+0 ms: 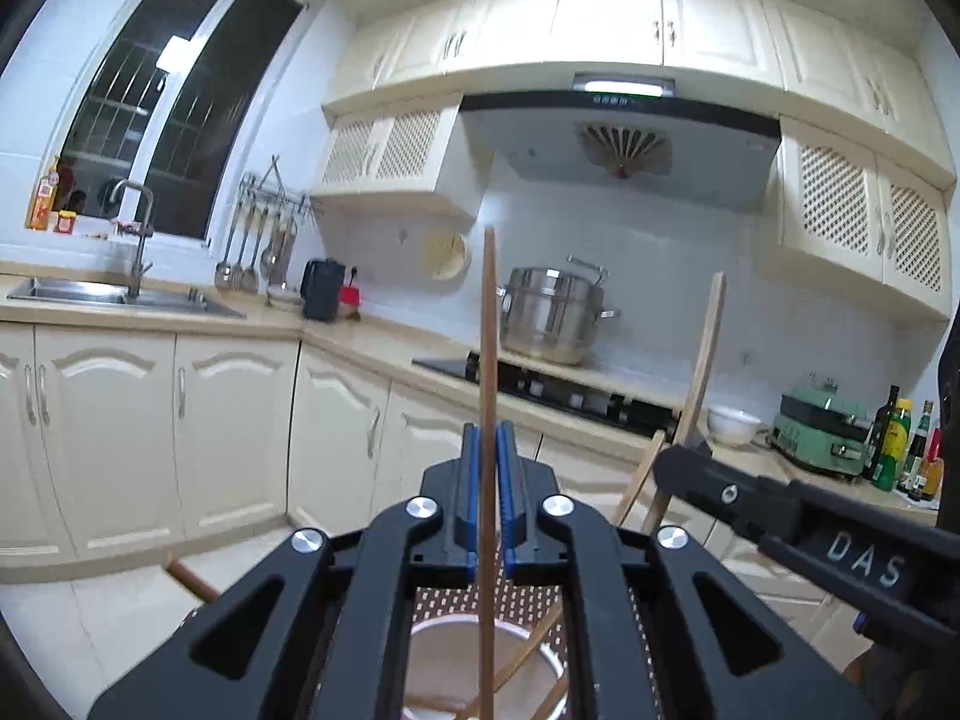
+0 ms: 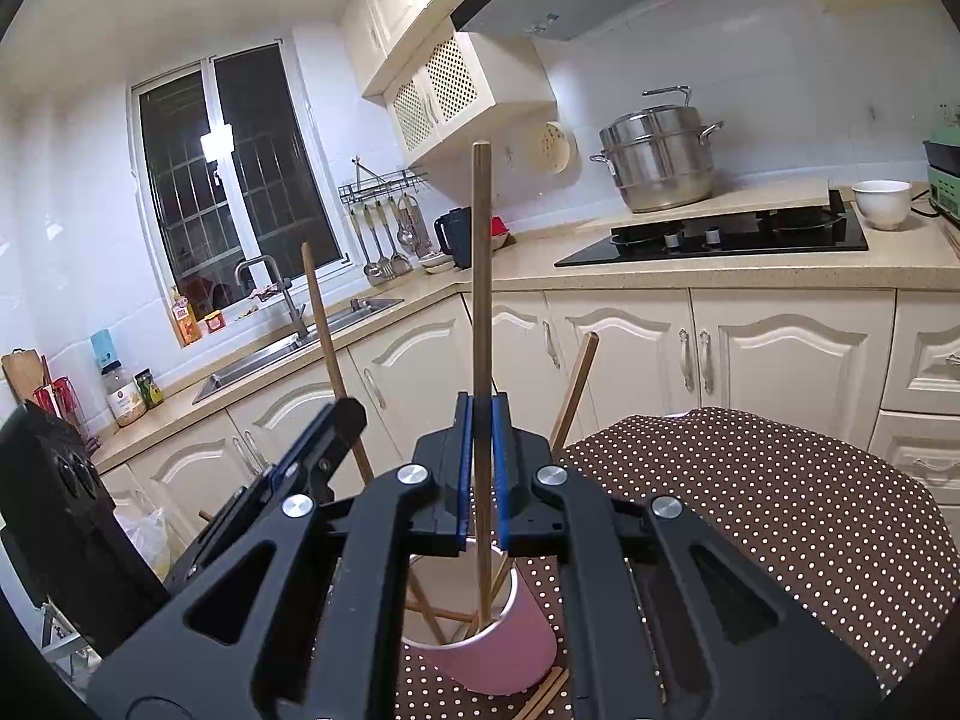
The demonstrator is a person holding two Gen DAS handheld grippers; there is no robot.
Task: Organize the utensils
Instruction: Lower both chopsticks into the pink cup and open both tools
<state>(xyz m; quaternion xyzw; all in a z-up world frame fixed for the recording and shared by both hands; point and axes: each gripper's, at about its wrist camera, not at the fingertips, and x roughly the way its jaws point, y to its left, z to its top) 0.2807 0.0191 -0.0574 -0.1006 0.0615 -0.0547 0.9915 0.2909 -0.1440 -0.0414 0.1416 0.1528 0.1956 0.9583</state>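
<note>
Both chopsticks (image 1: 487, 360) gripper-held upright, lower ends hidden inside pink cup (image 2: 510, 642)

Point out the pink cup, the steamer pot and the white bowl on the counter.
pink cup (image 2: 510, 654), right wrist view, on its pink outer wall.
steamer pot (image 2: 660, 162), right wrist view, on its steel side.
white bowl (image 2: 882, 207), right wrist view, on its outer wall below the rim.

Both black grippers (image 1: 487, 468) (image 2: 481, 450) have blue pads, silver screws, and seemingly "DAS" lettering.
</note>
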